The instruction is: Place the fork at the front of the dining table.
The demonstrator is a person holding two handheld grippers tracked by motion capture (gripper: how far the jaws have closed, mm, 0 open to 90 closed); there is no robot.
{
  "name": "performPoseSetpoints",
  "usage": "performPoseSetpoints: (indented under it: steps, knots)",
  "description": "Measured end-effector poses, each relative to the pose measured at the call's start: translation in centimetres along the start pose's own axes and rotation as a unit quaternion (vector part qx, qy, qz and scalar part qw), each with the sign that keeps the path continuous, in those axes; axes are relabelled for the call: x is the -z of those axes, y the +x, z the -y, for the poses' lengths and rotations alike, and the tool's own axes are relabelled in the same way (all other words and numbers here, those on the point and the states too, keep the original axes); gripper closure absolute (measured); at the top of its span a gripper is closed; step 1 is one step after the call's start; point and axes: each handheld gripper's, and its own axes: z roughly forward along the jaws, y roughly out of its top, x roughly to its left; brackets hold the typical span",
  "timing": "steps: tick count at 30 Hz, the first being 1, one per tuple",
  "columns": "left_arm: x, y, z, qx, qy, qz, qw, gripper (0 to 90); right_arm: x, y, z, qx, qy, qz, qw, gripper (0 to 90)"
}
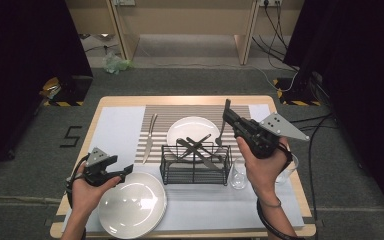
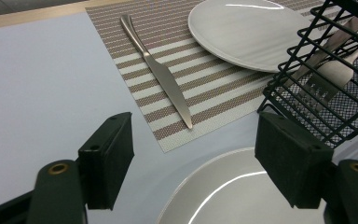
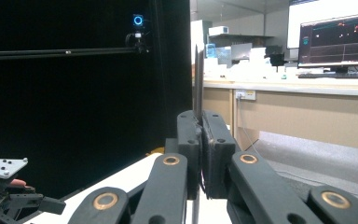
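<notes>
Spoon [image 1: 222, 131] upright between right claw [image 1: 228, 116] pads, above striped mat [image 1: 160, 115].

We hold a thin silver spoon [image 1: 222, 131] by its handle: it hangs tilted, handle tip up, bowl down. Its bowl hovers just beyond the black wire rack [image 1: 195, 165], over the striped mat, beside the far plate. In the right gripper view the handle [image 3: 198, 79] stands upright, a slim dark strip.
</notes>
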Motion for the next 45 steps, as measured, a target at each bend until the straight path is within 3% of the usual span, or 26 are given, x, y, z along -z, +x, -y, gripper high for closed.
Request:
performPoseSetpoints:
  steps: [45]
  knots:
    - [-0.01,0.01,0.02,0.0,0.0,0.0,1.0,27.4,-0.15,-0.62,-0.86,-0.002,-0.015,0.01,0.9998,87.4]
